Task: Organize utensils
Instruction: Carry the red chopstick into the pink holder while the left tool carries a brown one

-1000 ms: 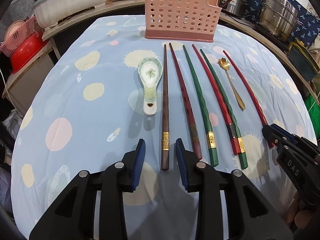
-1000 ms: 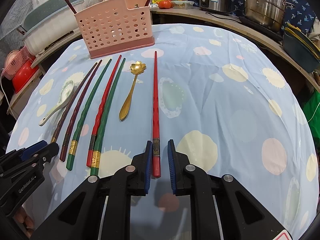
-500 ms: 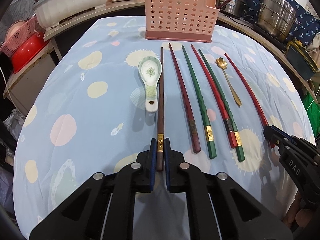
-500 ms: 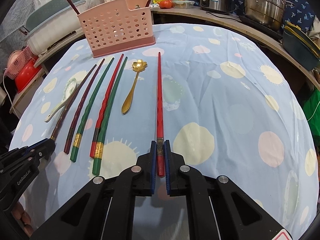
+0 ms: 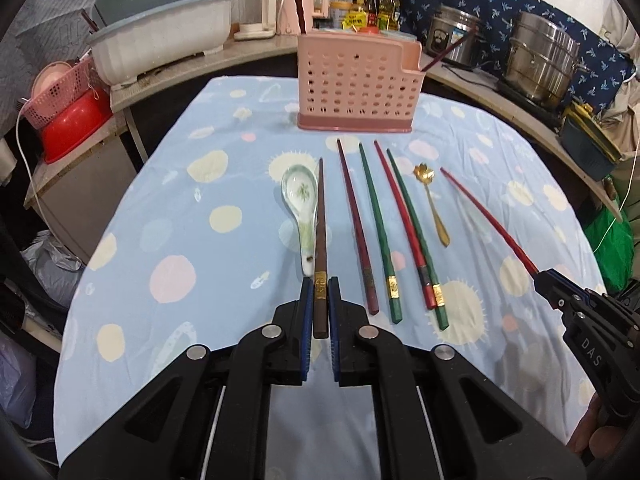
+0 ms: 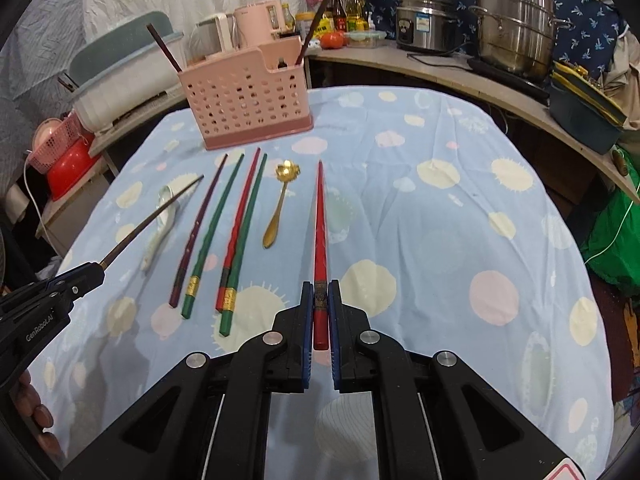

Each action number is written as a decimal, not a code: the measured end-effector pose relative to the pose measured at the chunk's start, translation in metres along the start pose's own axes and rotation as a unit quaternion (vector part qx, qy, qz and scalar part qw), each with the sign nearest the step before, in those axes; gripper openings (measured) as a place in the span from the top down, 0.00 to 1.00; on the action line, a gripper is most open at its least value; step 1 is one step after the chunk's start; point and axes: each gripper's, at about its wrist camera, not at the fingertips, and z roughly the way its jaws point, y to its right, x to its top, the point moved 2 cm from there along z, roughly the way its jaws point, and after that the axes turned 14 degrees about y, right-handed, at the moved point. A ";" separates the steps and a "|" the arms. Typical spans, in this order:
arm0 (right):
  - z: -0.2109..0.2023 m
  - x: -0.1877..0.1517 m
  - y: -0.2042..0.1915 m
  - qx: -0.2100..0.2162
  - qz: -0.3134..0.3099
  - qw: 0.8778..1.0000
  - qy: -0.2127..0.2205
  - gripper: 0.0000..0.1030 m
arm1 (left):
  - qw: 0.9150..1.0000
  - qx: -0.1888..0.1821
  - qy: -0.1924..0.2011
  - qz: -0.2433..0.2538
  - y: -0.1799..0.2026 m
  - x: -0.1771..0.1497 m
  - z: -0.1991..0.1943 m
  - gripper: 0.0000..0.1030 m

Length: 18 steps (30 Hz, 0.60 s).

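The left gripper (image 5: 319, 292) is clamped tight on the thick end of a brown chopstick (image 5: 320, 232), its blue pads pinching the stick just below the gold band. The stick points away toward the pink holder (image 5: 358, 84) and in the right wrist view it slants up off the cloth, its tip above the white spoon (image 5: 300, 208). The right gripper (image 6: 320, 292) is closed just as firmly on a red chopstick (image 6: 319, 232), gripped near its dark band, with the butt end poking out behind the pads; seen from the left wrist view, this stick too angles up clear of the tablecloth (image 5: 180, 208).

Between the two held sticks, four more chopsticks lie flat on the blue spotted cloth: a dark red one (image 5: 356, 224), a green one (image 5: 378, 228), then a red one (image 5: 400, 224) and a green one (image 5: 416, 236) lying close together, touching near their banded ends. A small gold spoon (image 5: 432, 204) with a flower-shaped bowl lies just to the right of them. The white spoon rests bowl-up just beside the brown stick.

The pink holder stands upright at the far edge of the cloth, with two dark chopsticks (image 6: 164, 48) already leaning in it, one at each end. Fingers (image 6: 40, 420) of the person's left hand show under the left gripper.
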 end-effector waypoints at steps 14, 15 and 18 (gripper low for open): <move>-0.066 0.050 0.001 0.025 0.014 0.996 0.082 0.93 | 0.998 -0.014 0.063 -0.010 -0.001 0.042 -0.053 0.93; -0.070 0.055 0.001 0.026 0.013 0.996 0.087 0.93 | 0.998 -0.016 0.066 -0.010 -0.001 0.045 -0.054 0.93; -0.078 0.067 0.000 0.035 0.016 0.994 0.099 0.93 | 0.997 -0.022 0.075 -0.010 0.000 0.054 -0.062 0.93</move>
